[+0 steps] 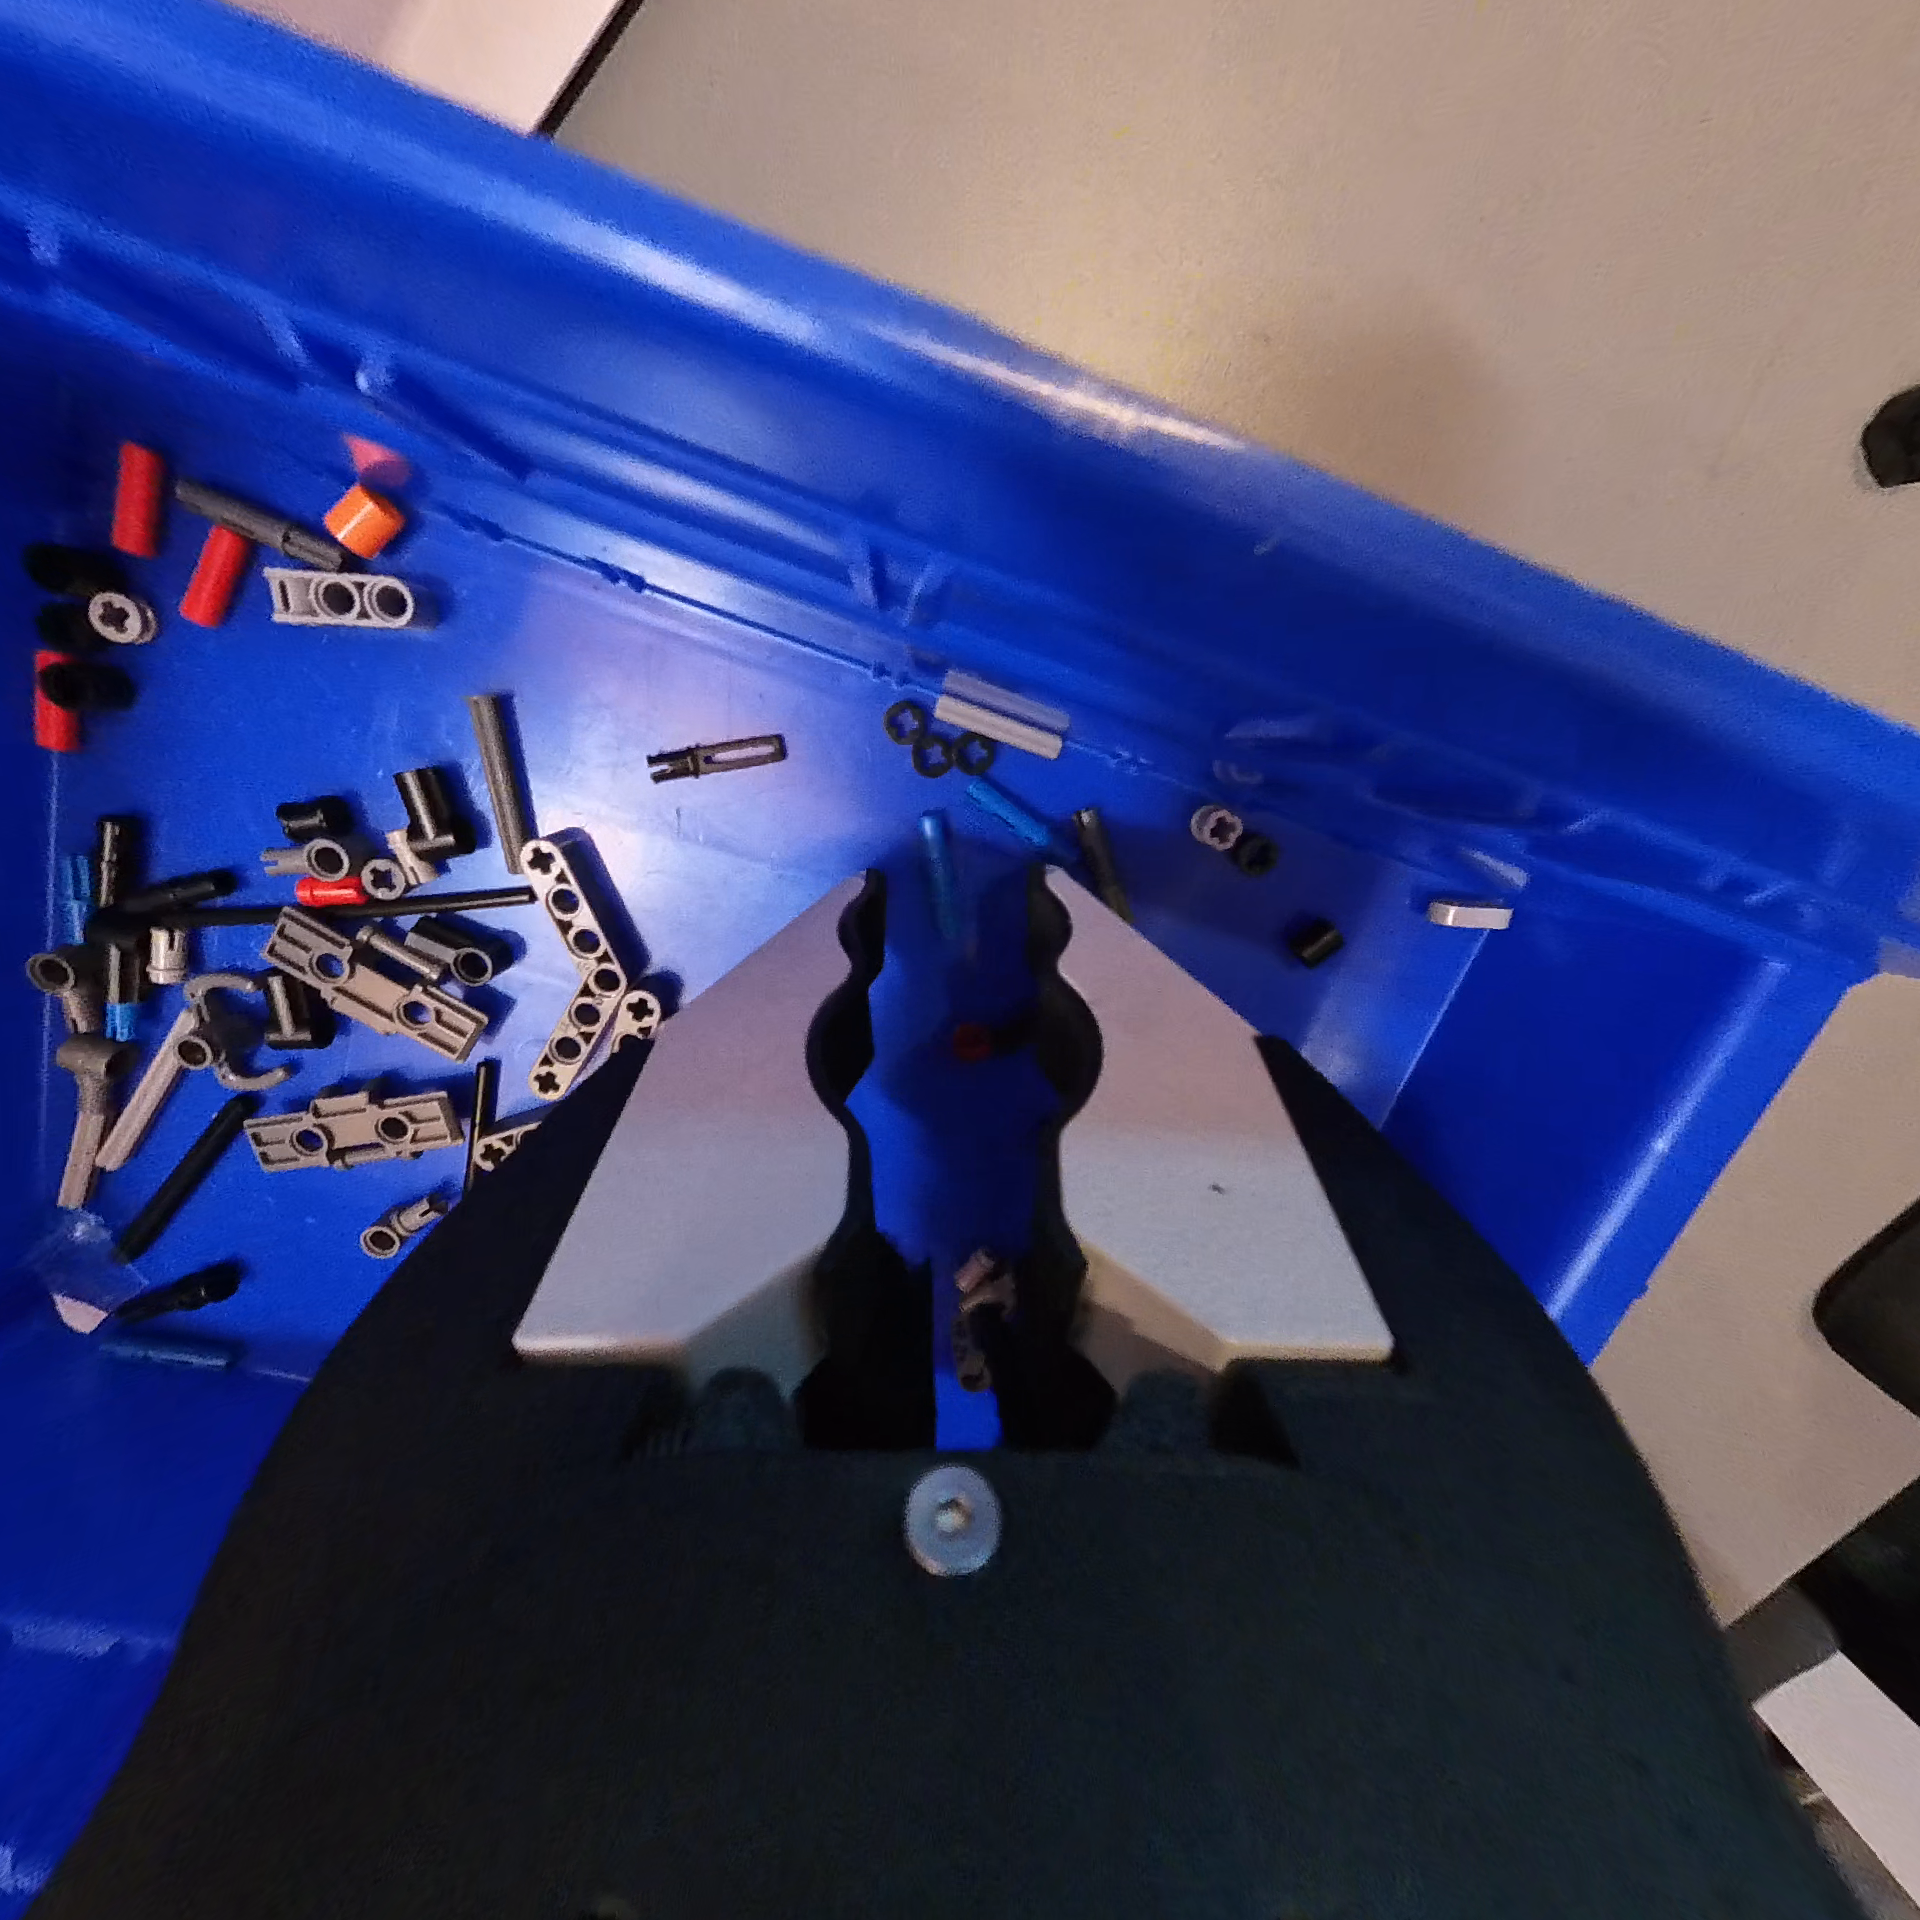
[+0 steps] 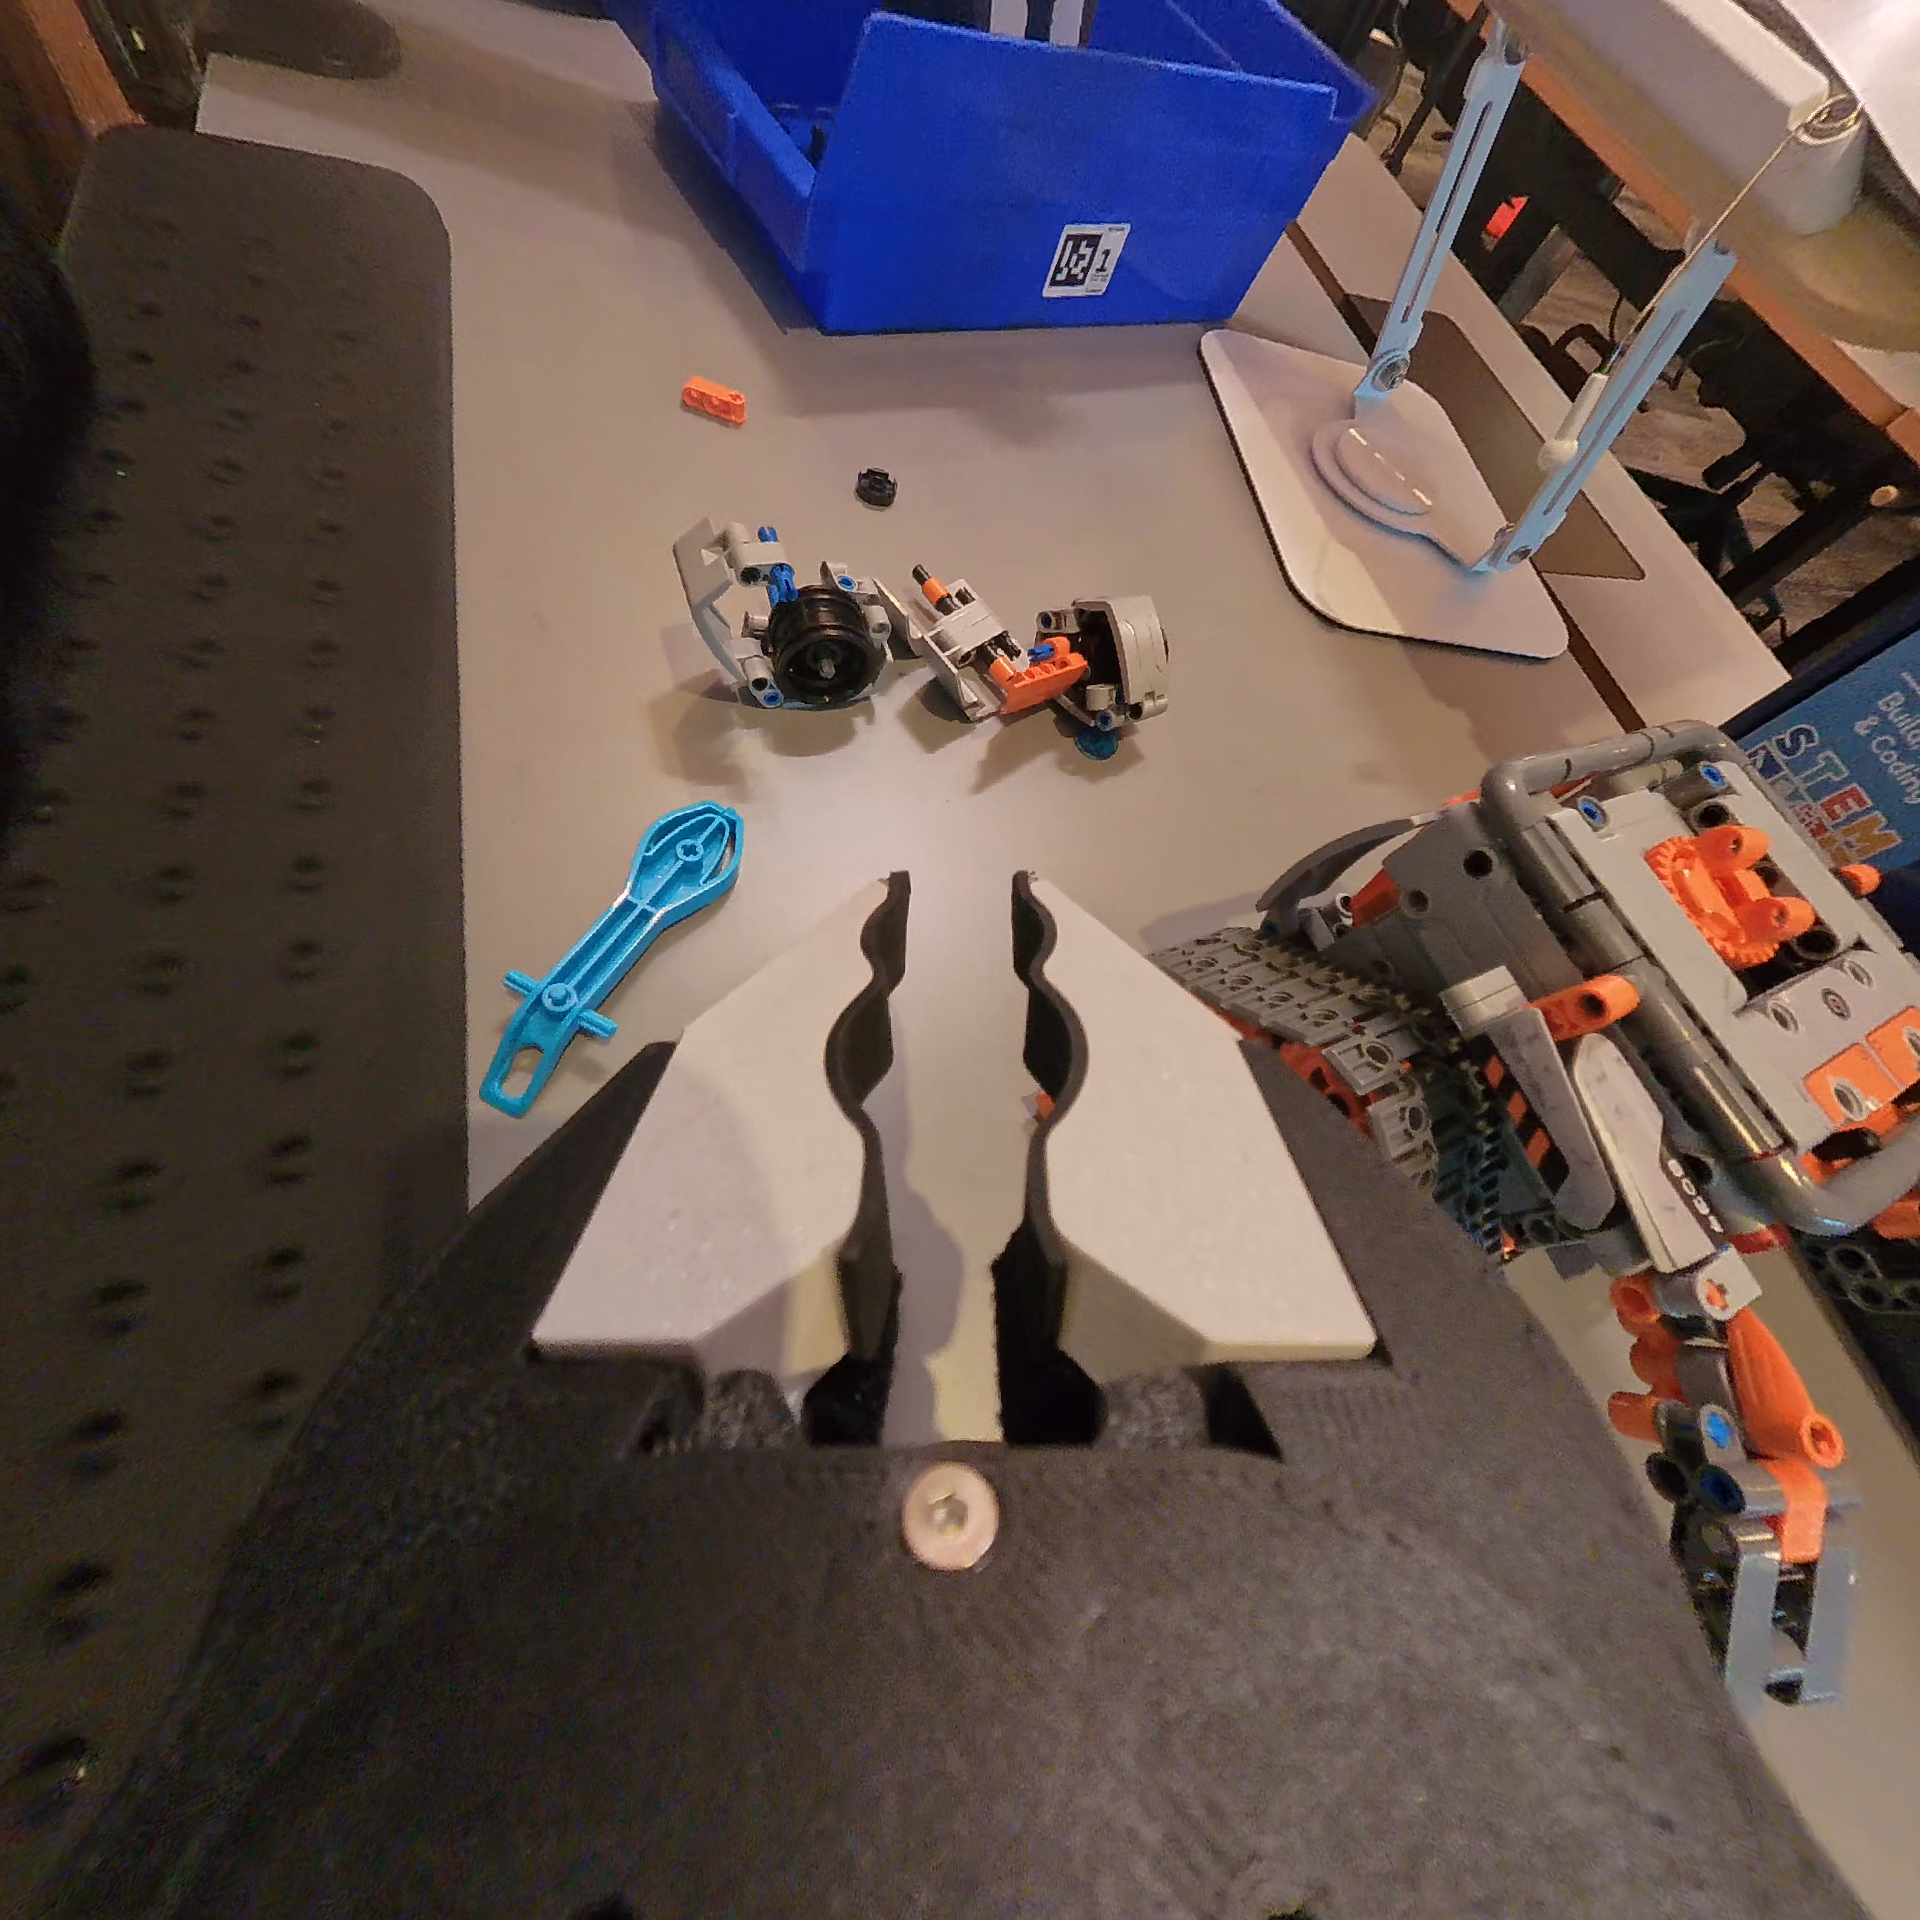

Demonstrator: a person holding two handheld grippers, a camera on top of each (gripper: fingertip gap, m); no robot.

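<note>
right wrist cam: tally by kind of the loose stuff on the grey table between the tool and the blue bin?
Small orange plastic beam: 1
Small black round plastic piece: 1
Turquoise plastic lever-shaped piece: 1
Partly built grey, black and orange brick assemblies: 2 (side by side; can't tell if joined)
Total: 5

Left gripper (image 1: 954,904) points forward and downward, its grey wedge-shaped fingers with wavy black inner pads set a narrow gap apart, nothing clamped between them. Right gripper (image 2: 961,883) likewise points forward, jaws slightly parted and empty.
</note>
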